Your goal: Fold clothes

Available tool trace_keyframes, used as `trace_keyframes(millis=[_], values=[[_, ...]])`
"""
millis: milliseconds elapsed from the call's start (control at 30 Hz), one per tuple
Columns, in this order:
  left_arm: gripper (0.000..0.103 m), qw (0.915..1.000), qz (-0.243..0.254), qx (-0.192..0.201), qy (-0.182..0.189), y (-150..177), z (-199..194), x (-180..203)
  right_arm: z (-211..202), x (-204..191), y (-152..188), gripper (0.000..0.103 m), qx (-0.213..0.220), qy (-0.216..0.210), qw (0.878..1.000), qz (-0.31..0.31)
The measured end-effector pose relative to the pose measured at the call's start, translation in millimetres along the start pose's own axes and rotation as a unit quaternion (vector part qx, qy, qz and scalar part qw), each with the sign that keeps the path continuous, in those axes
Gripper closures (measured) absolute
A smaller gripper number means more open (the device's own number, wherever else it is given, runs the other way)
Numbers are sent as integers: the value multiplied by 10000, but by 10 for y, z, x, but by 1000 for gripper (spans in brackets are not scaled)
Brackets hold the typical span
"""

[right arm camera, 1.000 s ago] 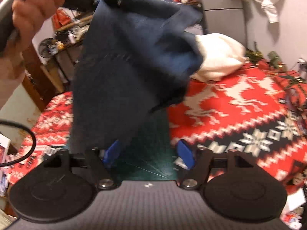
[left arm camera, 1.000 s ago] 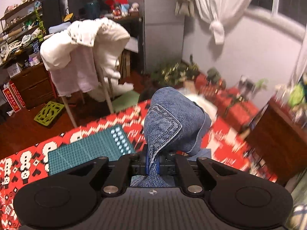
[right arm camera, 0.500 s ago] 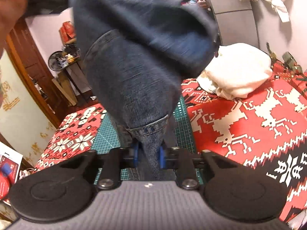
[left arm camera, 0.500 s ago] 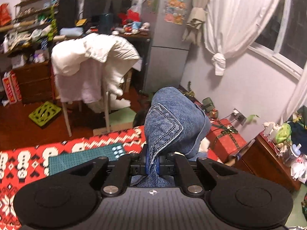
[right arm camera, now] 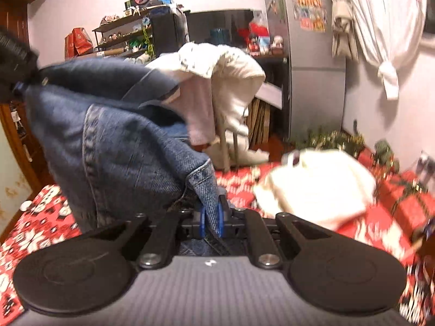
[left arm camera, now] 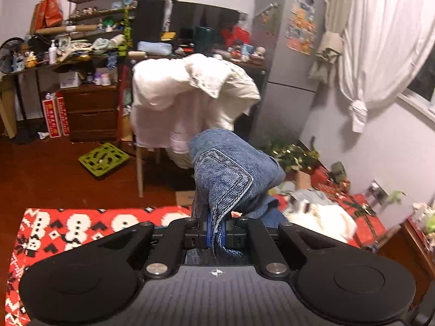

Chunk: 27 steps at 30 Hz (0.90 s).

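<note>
Left gripper (left arm camera: 215,231): blue pads together, clamped on a stitched denim edge of the jeans (left arm camera: 231,174), cloth bunching up toward 12 o'clock. Right gripper (right arm camera: 210,221): likewise pinched shut on a hemmed corner of the same jeans (right arm camera: 114,141), the bulk slung off toward 10 o'clock where the other gripper shows as a dark blur. Garment lifted clear, hanging between the two claws above the red patterned cloth (right arm camera: 35,217). Likely heavy and limp yet thick: seams stiff, good for gripping, little risk of slipping, slow to flatten. Best held at waistband corners or leg hems, not mid-panel. Beyond, at 2 o'clock, a white garment (right arm camera: 318,187) lying on the cloth. Farther, at 12 o'clock, a chair draped in white laundry (left arm camera: 190,92); behind it cluttered shelves (left arm camera: 103,11) and a grey fridge (left arm camera: 288,62).
</note>
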State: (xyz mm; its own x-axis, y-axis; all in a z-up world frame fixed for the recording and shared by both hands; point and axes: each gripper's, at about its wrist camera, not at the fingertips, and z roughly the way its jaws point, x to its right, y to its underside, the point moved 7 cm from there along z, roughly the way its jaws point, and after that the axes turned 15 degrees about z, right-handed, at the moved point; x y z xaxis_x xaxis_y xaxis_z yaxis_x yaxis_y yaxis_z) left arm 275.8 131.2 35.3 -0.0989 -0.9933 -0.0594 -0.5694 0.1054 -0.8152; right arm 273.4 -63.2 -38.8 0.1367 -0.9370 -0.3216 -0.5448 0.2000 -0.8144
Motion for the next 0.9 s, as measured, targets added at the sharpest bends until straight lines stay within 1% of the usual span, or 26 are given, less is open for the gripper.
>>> trace_keyframes(millis=[67,133,200,300,400,567,800,900], values=[[96,9999,-114,27,-8,2,51,-112,113,-62,-117,94,147,39,9998,-118],[96,9998,-201,50,28,78,82,-190,214,-122,-211,94,282,82,9992,-253],[96,9997,-254,30,49,210,114,-248,281,-172,-160,94,284,111,9985,-447],[96,9995,-267,-147,34,540,184,-291,353,-265,67,93,50,127,9975,-694],[96,9982,-390,-457,92,924,263,-319,446,-264,454,93,-312,132,9961,-810],[96,9972,-426,-604,136,1428,142,-262,350,-231,973,93,-577,105,9942,-907],[96,9957,-566,-717,178,1960,-47,-159,45,-139,1430,93,-871,7,9913,-983],[96,9945,-635,-828,132,2150,-93,-107,-6,-45,1549,92,-1050,-43,9904,-895]])
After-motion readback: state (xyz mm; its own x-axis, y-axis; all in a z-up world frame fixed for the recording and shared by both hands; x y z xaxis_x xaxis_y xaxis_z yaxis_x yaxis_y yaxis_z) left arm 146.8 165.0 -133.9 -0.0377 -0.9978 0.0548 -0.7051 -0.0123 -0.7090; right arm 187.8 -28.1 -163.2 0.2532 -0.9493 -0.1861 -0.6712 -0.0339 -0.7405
